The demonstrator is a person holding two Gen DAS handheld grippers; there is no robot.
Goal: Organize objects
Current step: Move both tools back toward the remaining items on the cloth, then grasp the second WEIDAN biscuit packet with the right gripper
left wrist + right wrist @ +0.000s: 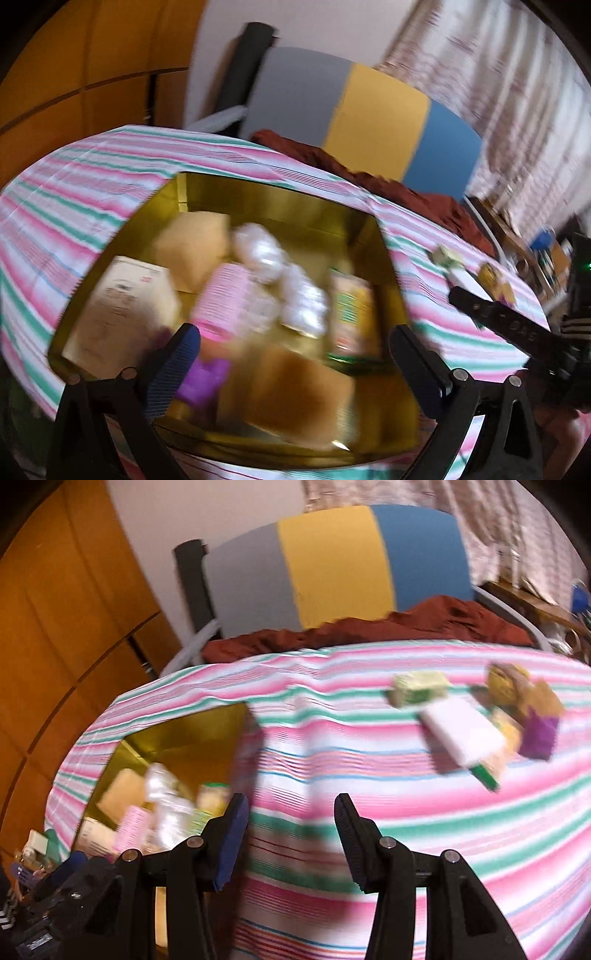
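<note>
A gold box point(258, 195) sits on the striped cloth point(92, 177) and holds several packets: a pink one point(225, 291), white wrapped ones point(258, 251), a tan box point(192, 243), a brown one point(295, 391). My left gripper point(295, 354) is open just above the box's near side, nothing between its fingers. My right gripper point(290, 834) is open and empty over the cloth, right of the gold box point(192, 734). Loose items lie far right: a white box point(461, 734), a green-white packet point(417, 686), a purple-tan box point(535, 731). Both views are motion-blurred.
A grey, yellow and blue striped panel point(332, 565) and a rust-red cloth point(369, 627) lie behind the table. Wooden cupboards point(55, 627) stand at the left. The right gripper's finger point(498, 317) shows at the right of the left wrist view.
</note>
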